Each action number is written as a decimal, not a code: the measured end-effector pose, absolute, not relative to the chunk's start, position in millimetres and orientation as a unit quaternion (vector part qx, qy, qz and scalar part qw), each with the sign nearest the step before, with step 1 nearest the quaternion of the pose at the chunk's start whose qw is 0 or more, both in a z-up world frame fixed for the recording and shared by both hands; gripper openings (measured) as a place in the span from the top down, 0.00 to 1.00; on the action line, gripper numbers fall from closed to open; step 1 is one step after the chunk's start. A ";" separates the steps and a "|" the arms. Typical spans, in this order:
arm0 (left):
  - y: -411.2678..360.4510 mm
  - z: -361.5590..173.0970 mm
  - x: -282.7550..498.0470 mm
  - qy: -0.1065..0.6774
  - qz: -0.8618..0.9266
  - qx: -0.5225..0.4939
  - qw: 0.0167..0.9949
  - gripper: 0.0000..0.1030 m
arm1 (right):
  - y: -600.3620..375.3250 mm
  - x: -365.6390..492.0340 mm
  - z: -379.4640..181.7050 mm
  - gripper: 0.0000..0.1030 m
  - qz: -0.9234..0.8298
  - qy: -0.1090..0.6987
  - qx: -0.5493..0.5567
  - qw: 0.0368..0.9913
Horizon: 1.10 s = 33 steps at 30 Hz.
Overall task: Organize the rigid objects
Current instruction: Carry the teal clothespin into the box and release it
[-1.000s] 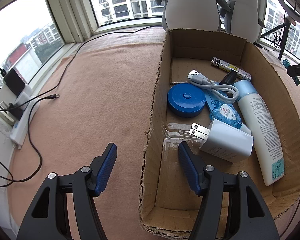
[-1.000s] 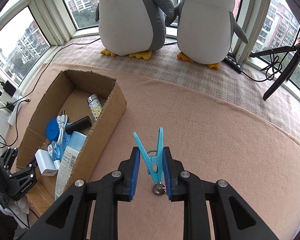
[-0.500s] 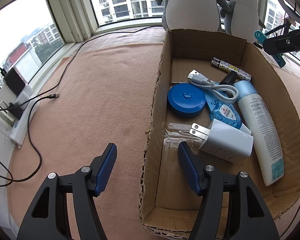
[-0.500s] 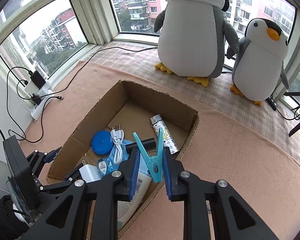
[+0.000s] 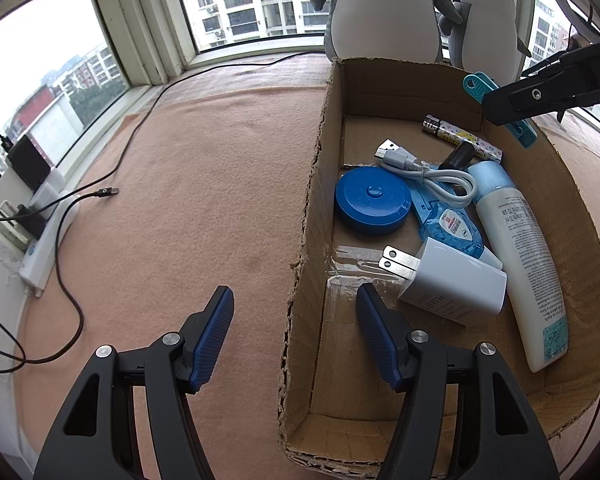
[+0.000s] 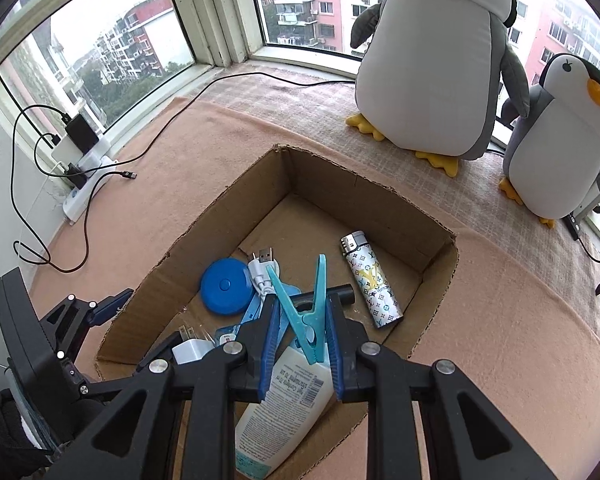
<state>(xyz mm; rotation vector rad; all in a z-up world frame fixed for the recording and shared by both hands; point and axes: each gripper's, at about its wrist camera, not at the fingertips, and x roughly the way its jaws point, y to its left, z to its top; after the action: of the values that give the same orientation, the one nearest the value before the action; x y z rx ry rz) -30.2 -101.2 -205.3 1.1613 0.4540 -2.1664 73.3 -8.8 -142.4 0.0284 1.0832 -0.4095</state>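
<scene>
The left gripper (image 5: 294, 334) is open, with one finger on each side of the box (image 5: 314, 216) wall. In the box lie a blue round case (image 5: 372, 201), a white cable (image 5: 428, 170), a plug (image 5: 452, 282) and a bottle (image 5: 518, 256). The right gripper (image 5: 500, 108) holds a blue peg (image 5: 476, 85) over the far corner.

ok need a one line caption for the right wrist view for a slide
Right gripper holds a teal clothespin above an open cardboard box already containing a lighter, blue round case and bottle.

Soft window daylight, sharp (fisheye-bent edges)
</scene>
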 end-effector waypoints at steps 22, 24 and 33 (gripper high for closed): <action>-102.2 -205.7 -30.0 0.175 -0.821 0.440 0.319 0.38 | 1.7 84.9 -143.4 0.29 -0.195 0.507 -0.016 0.839; -102.3 -205.7 -30.0 0.176 -0.821 0.439 0.319 0.38 | 0.1 84.6 -143.0 0.28 -0.198 0.507 -0.015 0.839; -103.1 -206.0 -30.5 0.178 -0.820 0.439 0.321 0.38 | -3.9 76.9 -135.0 0.28 -0.202 0.496 -0.001 0.845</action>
<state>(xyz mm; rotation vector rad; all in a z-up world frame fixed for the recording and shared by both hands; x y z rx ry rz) -30.5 -103.1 -206.0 1.1528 0.4664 -2.1543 76.9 -3.8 -135.0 -0.0022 1.0461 -0.4263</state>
